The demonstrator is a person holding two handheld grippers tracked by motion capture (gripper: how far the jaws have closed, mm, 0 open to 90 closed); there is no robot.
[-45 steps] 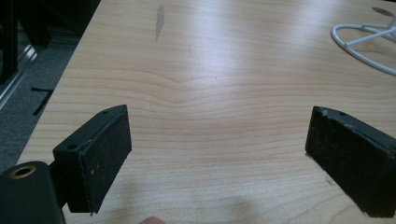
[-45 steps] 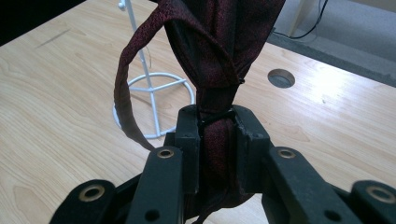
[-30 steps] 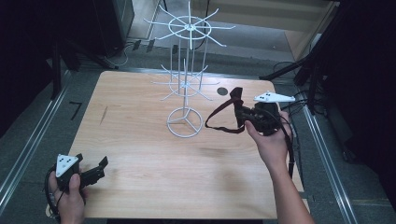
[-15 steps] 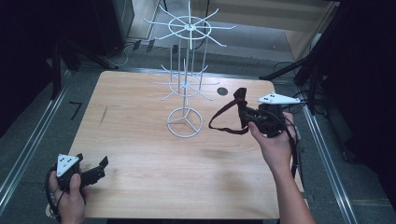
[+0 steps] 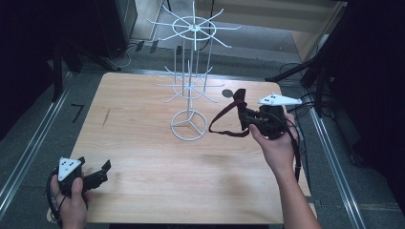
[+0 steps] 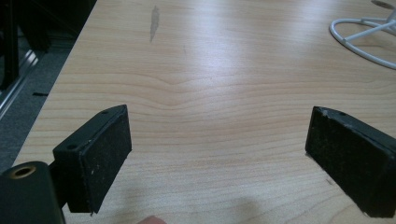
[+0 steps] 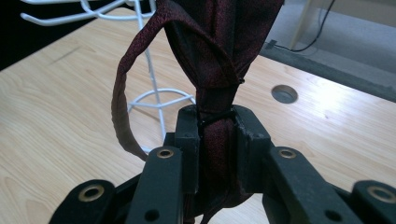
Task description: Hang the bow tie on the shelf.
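A dark red necktie (image 5: 228, 117) hangs from my right gripper (image 5: 248, 119), which is shut on it above the right side of the table. In the right gripper view the tie's knot (image 7: 215, 70) rises from between the two pinched jaws, and a loop of it curves down at the left. A white wire rack (image 5: 191, 86) with radiating hooks stands mid-table, just left of the tie. My left gripper (image 5: 101, 172) rests at the table's near left corner, open, its pads (image 6: 100, 156) wide apart over bare wood.
The wooden table (image 5: 143, 157) has a round cable hole (image 5: 228, 93) near its far right edge. The rack's ring base (image 5: 189, 125) sits on the tabletop. Dark floor and metal rails surround the table; cables lie at the far right.
My right gripper has drifted slightly toward the near side and right with the necktie. The left gripper stays at the near left corner.
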